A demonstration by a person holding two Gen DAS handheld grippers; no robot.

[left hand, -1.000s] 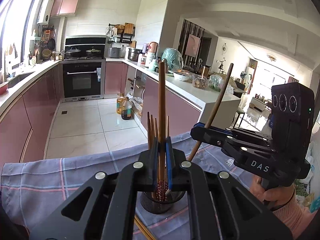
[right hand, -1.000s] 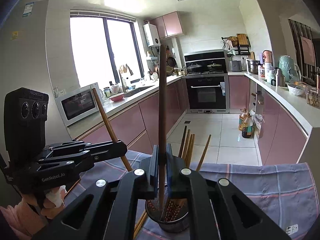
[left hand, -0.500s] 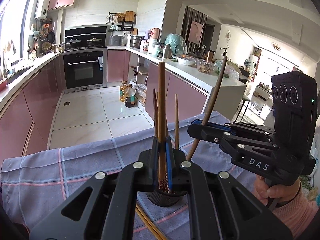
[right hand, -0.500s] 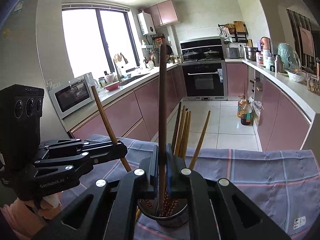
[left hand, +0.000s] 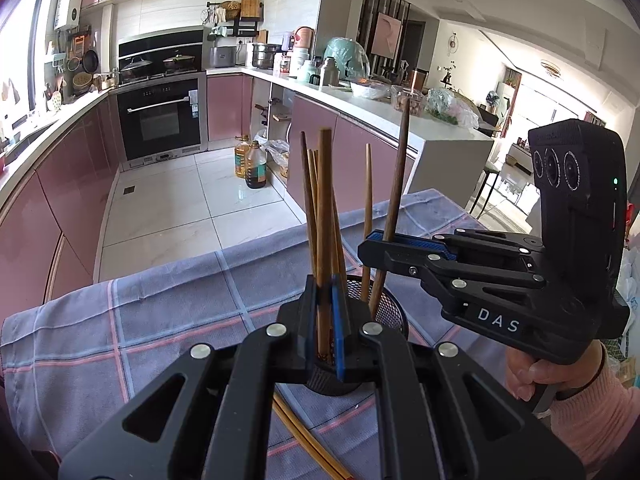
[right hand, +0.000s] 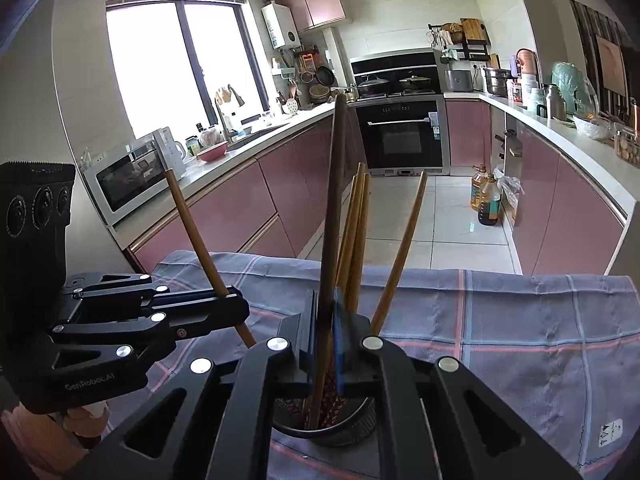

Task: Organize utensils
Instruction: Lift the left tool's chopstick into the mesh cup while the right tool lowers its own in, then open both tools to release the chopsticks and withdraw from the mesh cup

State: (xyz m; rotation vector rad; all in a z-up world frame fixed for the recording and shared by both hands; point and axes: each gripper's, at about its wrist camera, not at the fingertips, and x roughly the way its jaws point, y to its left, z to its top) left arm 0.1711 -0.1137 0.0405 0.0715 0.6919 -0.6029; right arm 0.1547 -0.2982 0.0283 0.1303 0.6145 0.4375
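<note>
The work surface is covered by a blue-grey checked cloth (left hand: 168, 320) with pink and pale blue lines, lying somewhat creased and reaching over the far edge; the surface beneath it cannot be seen. A small white label (right hand: 610, 432) sits near the cloth's right corner. Standing directly on the cloth is a black mesh utensil holder (left hand: 384, 304), upright, with several wooden chopsticks standing in it. Just beside the holder's base, loose light-coloured chopsticks (left hand: 308, 440) lie flat on the cloth, running diagonally toward the near edge.
</note>
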